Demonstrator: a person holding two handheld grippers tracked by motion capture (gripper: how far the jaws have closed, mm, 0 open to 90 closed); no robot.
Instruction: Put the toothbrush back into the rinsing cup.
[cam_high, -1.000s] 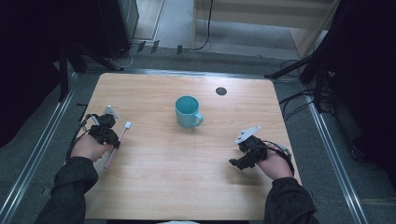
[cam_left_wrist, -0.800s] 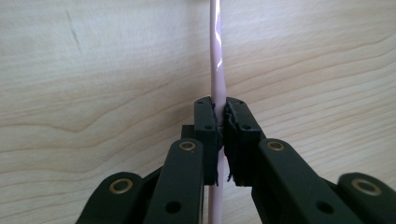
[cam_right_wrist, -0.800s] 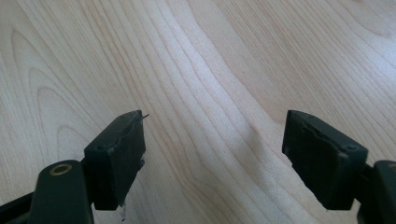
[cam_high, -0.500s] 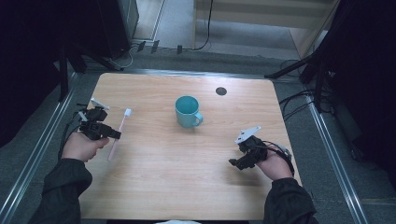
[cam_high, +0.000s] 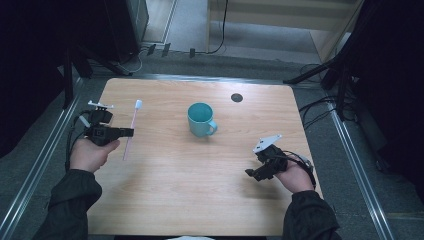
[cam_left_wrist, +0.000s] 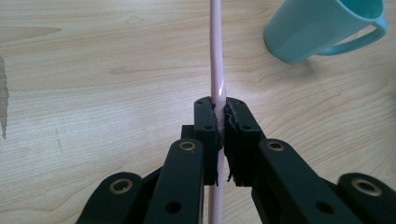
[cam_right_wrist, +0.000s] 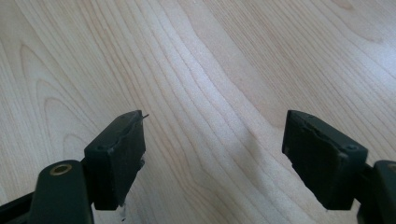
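Observation:
My left gripper (cam_high: 128, 132) is shut on the handle of a pink toothbrush (cam_high: 133, 122) with a white head, held above the table's left side. In the left gripper view the pink handle (cam_left_wrist: 216, 70) runs straight up between the closed jaws of the left gripper (cam_left_wrist: 219, 112). A teal mug (cam_high: 201, 119) stands upright at the table's middle, its handle to the right; it also appears tilted at the upper right as the mug (cam_left_wrist: 322, 28). My right gripper (cam_high: 252, 172) rests low at the right front, open, with bare wood between the jaws of the right gripper (cam_right_wrist: 215, 140).
A small black round disc (cam_high: 236, 97) sits on the wooden table (cam_high: 200, 200) behind the mug. Metal rails (cam_high: 45, 160) run along both sides of the table. Cables lie on the floor at the right (cam_high: 320, 107).
My left gripper has lifted the toothbrush off the table and drawn back toward the left edge. The mug and the right gripper have not moved.

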